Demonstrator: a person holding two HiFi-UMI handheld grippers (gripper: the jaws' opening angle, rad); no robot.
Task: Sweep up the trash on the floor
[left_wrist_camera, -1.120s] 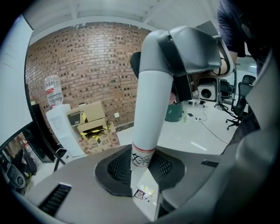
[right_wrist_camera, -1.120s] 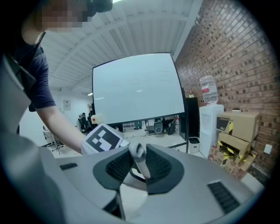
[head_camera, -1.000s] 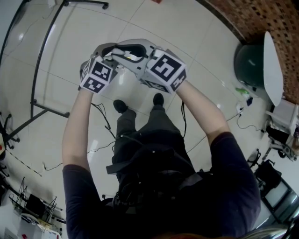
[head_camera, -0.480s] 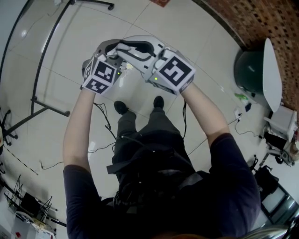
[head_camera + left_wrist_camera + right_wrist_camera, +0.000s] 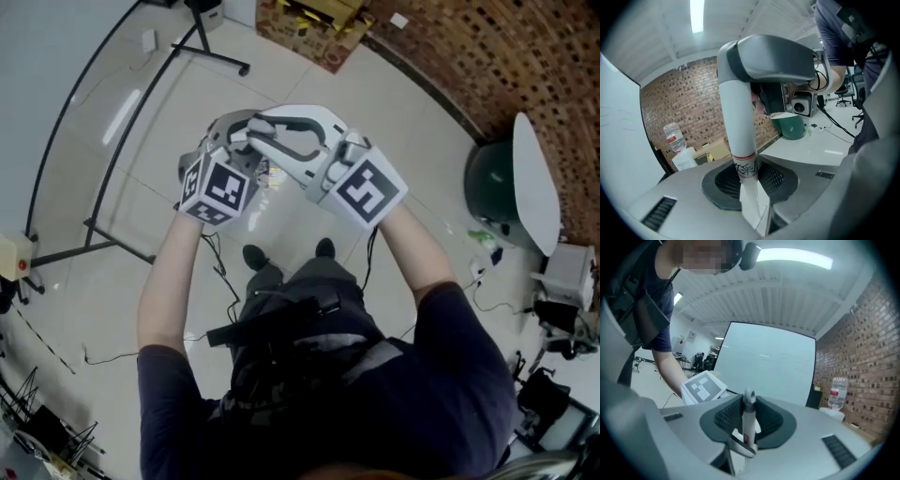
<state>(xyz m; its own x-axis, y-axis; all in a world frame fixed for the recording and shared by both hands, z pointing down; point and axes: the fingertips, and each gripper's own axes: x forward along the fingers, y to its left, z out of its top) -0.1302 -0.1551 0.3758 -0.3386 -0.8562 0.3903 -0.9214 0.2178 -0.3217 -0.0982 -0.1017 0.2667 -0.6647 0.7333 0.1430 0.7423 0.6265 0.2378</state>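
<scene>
Floor [image 5: 403, 103] is pale shiny tile, with a green bin [image 5: 489, 178] standing against a brick wall [image 5: 534, 56]. Cardboard boxes [image 5: 314, 19] sit further along that same wall, well apart from the bin. A black stand [image 5: 122, 141] is on the opposite side of the person from the bin. A water bottle [image 5: 674, 137] also shows up by the wall.

Task thing is a white handle [image 5: 738, 126], held up in front of the person's chest, well clear of the bin. Both grippers have it. The left gripper [image 5: 750, 180] has its jaws pinched on the handle just under a red band. From there the handle runs up and slightly away, nearly upright. The right gripper [image 5: 748, 422] is clamped on it higher up, jaws tight on the shaft. The end with the little hanging loop pokes out just past them. Can't tell what's at the handle's other end, the head view doesn't show it.
</scene>
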